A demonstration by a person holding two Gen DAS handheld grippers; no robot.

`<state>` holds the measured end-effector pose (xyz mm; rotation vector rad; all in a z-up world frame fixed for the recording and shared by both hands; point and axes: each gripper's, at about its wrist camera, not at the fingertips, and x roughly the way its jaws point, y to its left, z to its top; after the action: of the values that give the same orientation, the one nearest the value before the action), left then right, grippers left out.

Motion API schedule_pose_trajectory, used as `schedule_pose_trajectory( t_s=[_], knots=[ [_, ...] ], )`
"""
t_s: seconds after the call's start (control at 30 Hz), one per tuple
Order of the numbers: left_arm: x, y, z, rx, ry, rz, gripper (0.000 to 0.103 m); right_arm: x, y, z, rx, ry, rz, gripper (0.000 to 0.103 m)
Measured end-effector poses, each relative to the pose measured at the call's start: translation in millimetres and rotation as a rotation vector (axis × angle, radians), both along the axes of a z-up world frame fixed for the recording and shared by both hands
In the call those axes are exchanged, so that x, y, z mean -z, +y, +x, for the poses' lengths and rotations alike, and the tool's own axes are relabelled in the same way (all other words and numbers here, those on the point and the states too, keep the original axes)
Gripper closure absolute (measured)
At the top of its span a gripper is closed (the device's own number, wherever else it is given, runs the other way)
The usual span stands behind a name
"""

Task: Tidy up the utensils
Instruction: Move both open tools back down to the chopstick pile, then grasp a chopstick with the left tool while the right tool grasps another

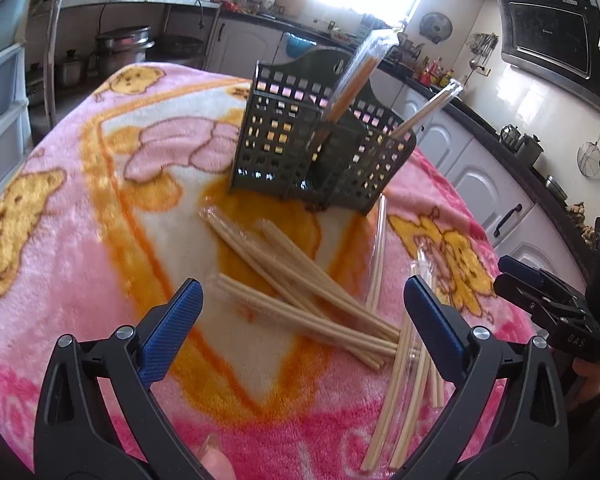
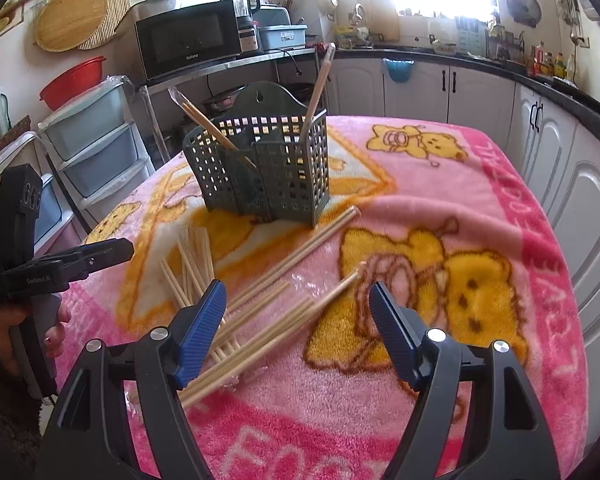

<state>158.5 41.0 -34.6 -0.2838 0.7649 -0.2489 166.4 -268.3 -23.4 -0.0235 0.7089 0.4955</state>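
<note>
A dark green perforated utensil holder (image 1: 320, 148) (image 2: 266, 168) stands upright on the pink blanket-covered table (image 1: 60, 240). Two plastic-wrapped chopstick pairs (image 1: 360, 76) (image 2: 320, 80) stand in it. Several wrapped wooden chopstick pairs (image 1: 300, 280) (image 2: 260, 320) lie scattered on the blanket in front of the holder. My left gripper (image 1: 304, 320) is open and empty, just above the pile. My right gripper (image 2: 298, 320) is open and empty, hovering over chopsticks nearest it. The right gripper also shows in the left wrist view (image 1: 540, 292), the left gripper in the right wrist view (image 2: 80, 260).
Kitchen counters and white cabinets (image 2: 480, 88) run behind and right of the table. A microwave (image 2: 188, 40) on a metal shelf and plastic drawers (image 2: 96, 144) stand to the left. The table edge falls away at the far side and right.
</note>
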Motion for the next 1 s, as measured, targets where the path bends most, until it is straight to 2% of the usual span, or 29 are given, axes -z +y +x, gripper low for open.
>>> schedule_pose_trajectory(
  t_s=[0.23,0.4,0.47,0.57,0.63,0.8,0.93,1.0],
  knots=[
    [21,3,-3,0.008,0.060,-0.020,0.010,15,1,3,-0.003,0.033,0.007,0.031],
    [37,14,5,-0.007,0.123,-0.102,0.010,20,1,9,0.000,0.049,0.020,0.032],
    [43,21,14,-0.003,0.155,-0.193,0.010,21,1,13,0.000,0.055,0.026,0.032],
    [47,27,24,-0.025,0.169,-0.230,0.011,22,1,18,-0.002,0.067,0.028,0.032],
    [46,30,30,-0.039,0.164,-0.242,0.014,24,1,22,-0.002,0.071,0.024,0.036],
    [51,41,42,-0.105,0.151,-0.267,0.033,30,-4,37,0.000,0.124,0.063,0.049],
    [51,47,46,-0.141,0.143,-0.259,0.040,34,-4,48,-0.001,0.156,0.090,0.058],
    [50,48,47,-0.147,0.143,-0.259,0.042,35,-4,53,-0.004,0.166,0.098,0.059]
  ],
)
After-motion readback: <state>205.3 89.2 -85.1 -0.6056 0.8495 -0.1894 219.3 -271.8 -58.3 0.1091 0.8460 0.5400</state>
